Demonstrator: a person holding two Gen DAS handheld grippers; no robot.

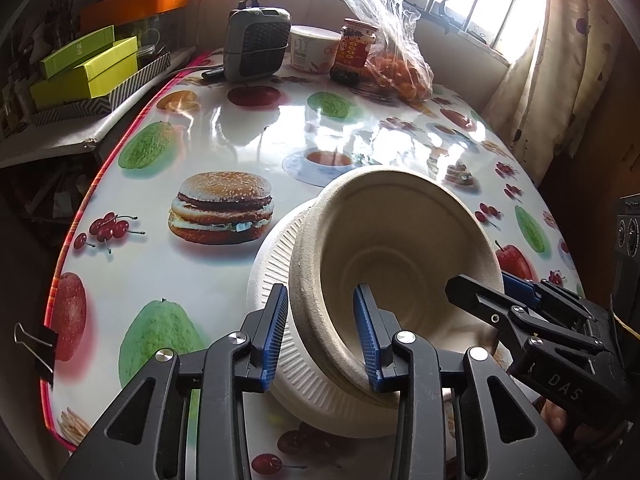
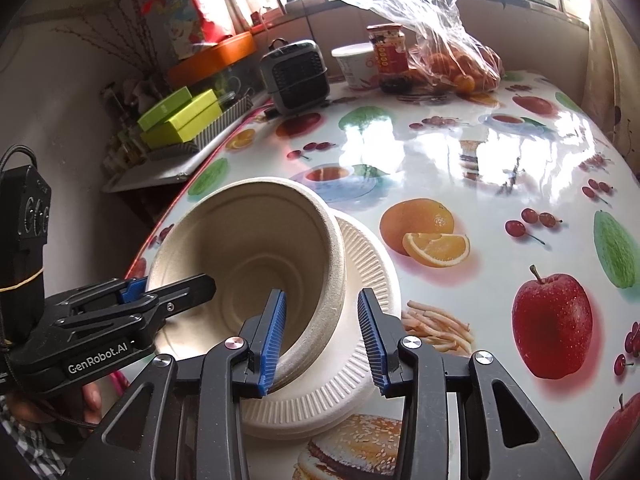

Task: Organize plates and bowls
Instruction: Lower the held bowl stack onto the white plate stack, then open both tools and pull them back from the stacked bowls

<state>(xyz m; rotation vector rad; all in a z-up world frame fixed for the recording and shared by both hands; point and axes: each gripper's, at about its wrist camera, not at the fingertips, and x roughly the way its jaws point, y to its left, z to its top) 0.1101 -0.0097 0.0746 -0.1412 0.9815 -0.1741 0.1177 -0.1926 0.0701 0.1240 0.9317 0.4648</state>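
the bowl (image 1: 396,256) sits tilted on a stack of ribbed plates (image 1: 276,276) near the table's (image 1: 168,272) near edge. the left tongs (image 1: 324,332) straddle the bowl's rim on their side, one pad inside, one outside; a gap shows by the outer pad, so they hold nothing. the right tongs (image 2: 322,336) straddle the opposite rim the same way, inner pad close against the wall, outer pad clear of it over the plates. beyond both tongs the table lies bare up to a heater (image 1: 256,46), a tub (image 1: 314,48), a jar (image 1: 354,52) and a bag (image 1: 400,52) at the far edge.
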